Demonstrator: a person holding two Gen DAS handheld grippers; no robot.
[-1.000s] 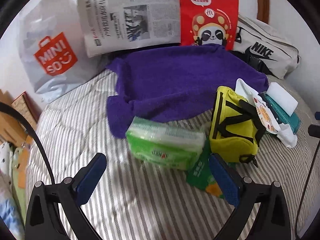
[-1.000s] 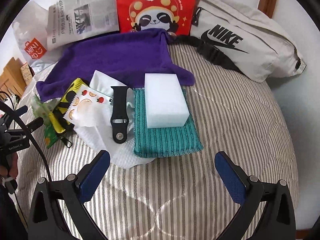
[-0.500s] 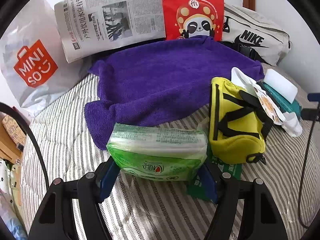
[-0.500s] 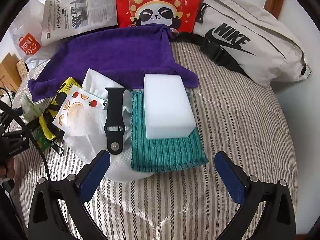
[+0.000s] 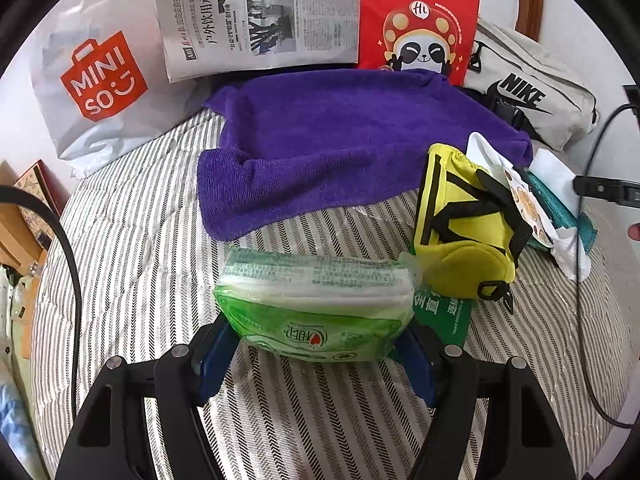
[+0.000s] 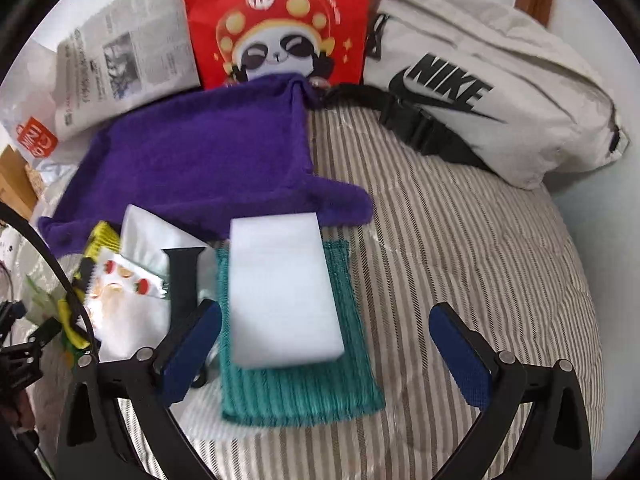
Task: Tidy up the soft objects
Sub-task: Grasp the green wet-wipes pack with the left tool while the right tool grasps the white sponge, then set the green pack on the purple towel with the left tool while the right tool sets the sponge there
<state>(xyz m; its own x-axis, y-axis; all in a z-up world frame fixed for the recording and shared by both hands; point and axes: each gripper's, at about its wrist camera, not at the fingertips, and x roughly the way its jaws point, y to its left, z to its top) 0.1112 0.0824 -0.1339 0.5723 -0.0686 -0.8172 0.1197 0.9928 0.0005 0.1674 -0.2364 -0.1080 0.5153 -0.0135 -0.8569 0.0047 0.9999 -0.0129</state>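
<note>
My left gripper point(image 5: 316, 352) is shut on a green pack of wet wipes point(image 5: 316, 304) on the striped bed. A yellow pouch point(image 5: 460, 224) lies just right of it, over a green card point(image 5: 444, 312). A purple towel point(image 5: 352, 140) is spread behind. My right gripper point(image 6: 326, 340) is open, low over a white sponge block point(image 6: 284, 292) that rests on a teal cloth point(image 6: 304, 392). A black watch strap point(image 6: 180, 276) and a white tissue with a fruit-print wrapper point(image 6: 120, 288) lie left of the sponge.
At the bed's back stand a Miniso bag point(image 5: 92, 84), a newspaper point(image 5: 256, 16), a red panda bag point(image 5: 420, 20) and a beige Nike waist bag point(image 6: 488, 92). Wooden furniture point(image 5: 20, 216) is beside the bed on the left.
My left gripper moved forward and shut on the wet wipes pack. My right gripper moved forward and down over the sponge and teal cloth, still open.
</note>
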